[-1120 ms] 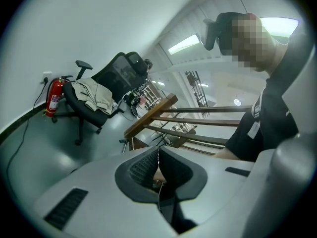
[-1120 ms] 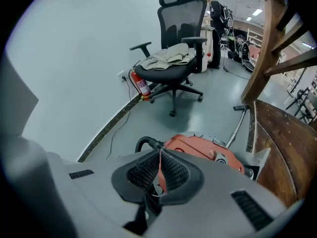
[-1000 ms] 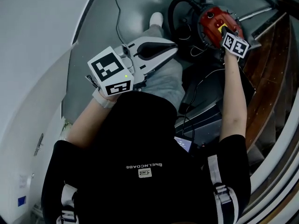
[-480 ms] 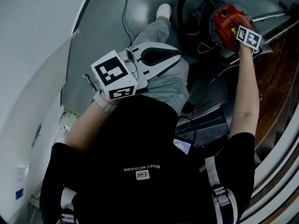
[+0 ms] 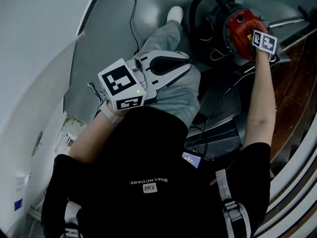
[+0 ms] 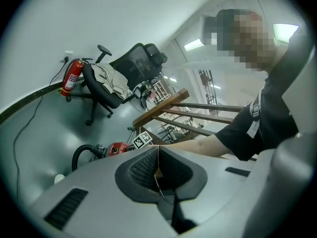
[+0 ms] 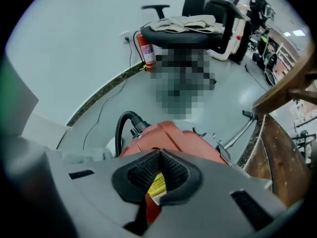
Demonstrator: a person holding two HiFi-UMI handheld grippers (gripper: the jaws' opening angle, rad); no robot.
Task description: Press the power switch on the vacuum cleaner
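Not much has changed over the last second. The right hand-held gripper (image 7: 158,153) was already down on the vacuum cleaner (image 5: 239,28), and it has only slid a touch toward the machine's 3 o'clock edge, so its marker cube (image 5: 264,40) now sits off the side of the red shell rather than over the top.

The vacuum is on the floor (image 5: 148,9) up at 1 o'clock in the head view, with its black hose (image 5: 198,14) looped at its 9 o'clock side.

In the right gripper view the jaws are pressed together with nothing between them. The tip is right against the red body, and a yellow label (image 7: 157,185) peeks through the gap behind them.

I can't tell if the switch has actually been pushed. My guess is the press is either happening now or the tip is hunting for the button.

The left hand-held gripper (image 5: 188,63) is also closed and empty, parked over the person's thigh around 11 o'clock, doing nothing.
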